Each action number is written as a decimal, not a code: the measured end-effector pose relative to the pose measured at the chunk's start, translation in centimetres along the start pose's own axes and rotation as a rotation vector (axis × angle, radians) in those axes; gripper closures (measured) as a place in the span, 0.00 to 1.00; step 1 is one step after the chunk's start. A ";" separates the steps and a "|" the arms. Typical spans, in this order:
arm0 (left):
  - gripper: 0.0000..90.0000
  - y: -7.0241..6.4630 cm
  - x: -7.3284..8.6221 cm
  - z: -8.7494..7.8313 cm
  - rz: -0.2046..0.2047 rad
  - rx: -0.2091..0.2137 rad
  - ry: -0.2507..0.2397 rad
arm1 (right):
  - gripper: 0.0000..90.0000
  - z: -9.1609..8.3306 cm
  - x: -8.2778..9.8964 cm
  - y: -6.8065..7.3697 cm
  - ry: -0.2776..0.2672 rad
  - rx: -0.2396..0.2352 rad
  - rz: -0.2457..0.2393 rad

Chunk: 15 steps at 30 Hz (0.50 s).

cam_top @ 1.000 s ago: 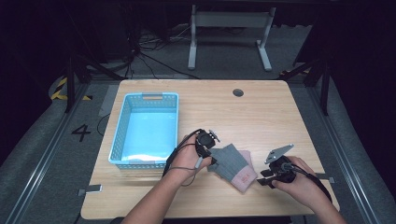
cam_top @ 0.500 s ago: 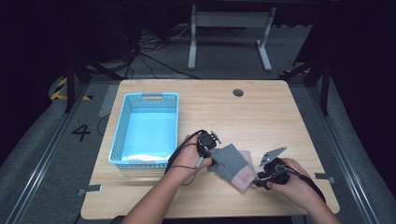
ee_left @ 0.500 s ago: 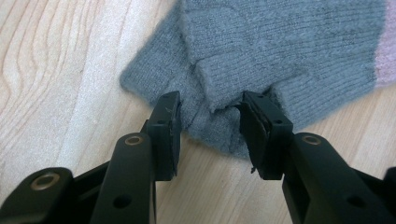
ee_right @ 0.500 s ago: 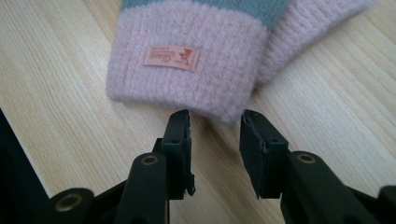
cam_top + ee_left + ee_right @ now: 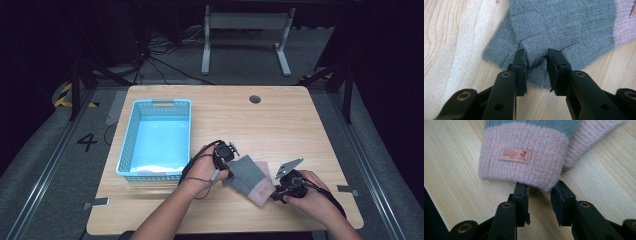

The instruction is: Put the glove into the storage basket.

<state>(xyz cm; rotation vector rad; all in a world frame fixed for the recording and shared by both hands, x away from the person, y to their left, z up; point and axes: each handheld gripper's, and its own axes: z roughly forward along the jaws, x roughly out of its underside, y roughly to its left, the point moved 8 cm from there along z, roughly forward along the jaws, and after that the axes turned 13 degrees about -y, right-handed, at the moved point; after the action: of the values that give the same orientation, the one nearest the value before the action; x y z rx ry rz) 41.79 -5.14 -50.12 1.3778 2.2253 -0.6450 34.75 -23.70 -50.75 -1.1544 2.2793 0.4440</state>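
A grey knitted mitten (image 5: 246, 174) with a pink cuff (image 5: 524, 167) lies flat on the wooden table (image 5: 280, 125), and a second pink cuff shows beside it. My left gripper (image 5: 536, 58) sits at the grey fingertip end. Its jaws have just been closing, and the knit bunches up between the pads, which pinch it. My right gripper (image 5: 539, 191) rests low on the table at the cuff's edge. Its jaws have just been closing too, but they stand apart, with only the cuff's corner reaching between the tips. In the high view the left gripper (image 5: 229, 167) and right gripper (image 5: 274, 194) flank the mitten.
A light blue plastic basket (image 5: 155, 103) stands to the left of the hands, with something pale in its near end. A round cable hole (image 5: 255, 99) lies at the table's far side. The table's near edge runs just behind the forearms.
The right hand and its gripper have slid a little left, up to the pink cuff. The left hand has stayed at the grey end of the mitten.
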 end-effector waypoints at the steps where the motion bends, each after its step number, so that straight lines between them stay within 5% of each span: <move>1: 0.78 0.0 0.0 0.0 -0.001 0.000 0.001 | 0.75 0.0 0.0 0.0 0.000 0.000 0.000; 6: 0.72 0.2 0.3 -0.1 -0.042 -0.024 0.030 | 0.75 0.0 0.0 0.0 -0.002 0.000 0.003; 15: 0.79 -0.1 0.1 0.0 -0.018 -0.013 0.025 | 0.75 0.1 -0.1 0.1 -0.001 -0.001 -0.003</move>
<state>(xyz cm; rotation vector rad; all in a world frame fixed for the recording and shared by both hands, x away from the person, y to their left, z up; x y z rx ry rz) 41.63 -5.13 -50.12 1.3674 2.2602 -0.6216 34.72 -23.58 -50.75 -1.1580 2.2758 0.4447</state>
